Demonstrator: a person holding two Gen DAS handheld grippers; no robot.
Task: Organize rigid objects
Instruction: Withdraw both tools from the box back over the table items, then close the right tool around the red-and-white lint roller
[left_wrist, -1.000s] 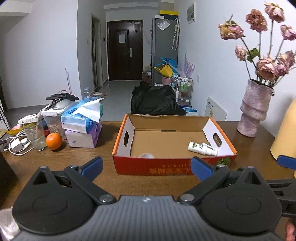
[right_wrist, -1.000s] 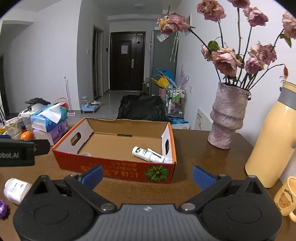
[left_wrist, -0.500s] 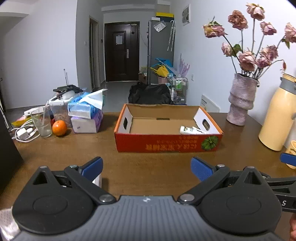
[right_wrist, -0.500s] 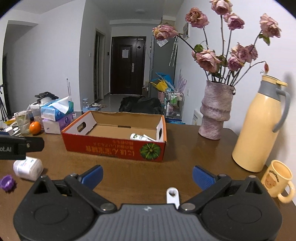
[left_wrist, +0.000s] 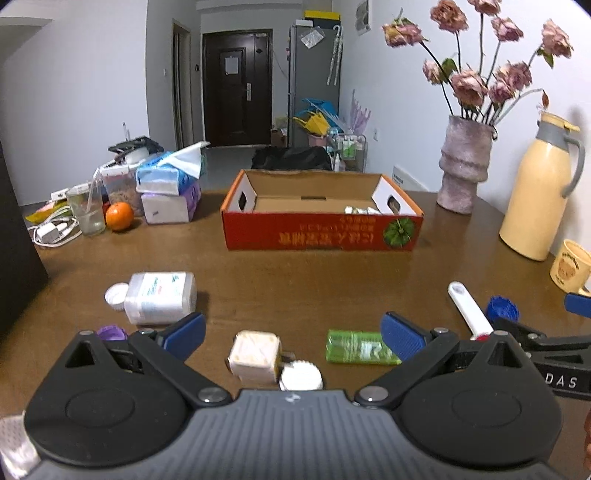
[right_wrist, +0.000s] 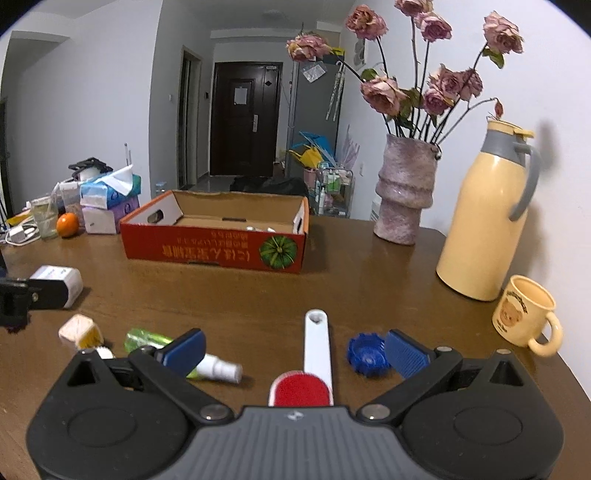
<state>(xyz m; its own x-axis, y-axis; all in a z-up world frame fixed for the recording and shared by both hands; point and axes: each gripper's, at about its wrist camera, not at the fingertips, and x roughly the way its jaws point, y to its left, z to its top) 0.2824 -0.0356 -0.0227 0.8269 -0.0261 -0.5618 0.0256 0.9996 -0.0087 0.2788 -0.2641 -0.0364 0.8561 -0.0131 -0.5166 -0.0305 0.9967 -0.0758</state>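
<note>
2 hand-held grippers: left hand-held gripper and right hand-held gripper, both with fingers spread wide, nothing between them.
Left reach: small cream cube bottle with white cap lies just ahead; green spray bottle beside it; white pill bottle further left.
Right reach: lint brush between the fingers; blue cap beside it.
Handling: all look light, stiff plastic; round bottles may roll. Take the brush by its flat white handle.
Destination: cardboard box well beyond on the surface.
Hidden: brush head cut off by the gripper body; box contents barely show; labels unreadable.
</note>
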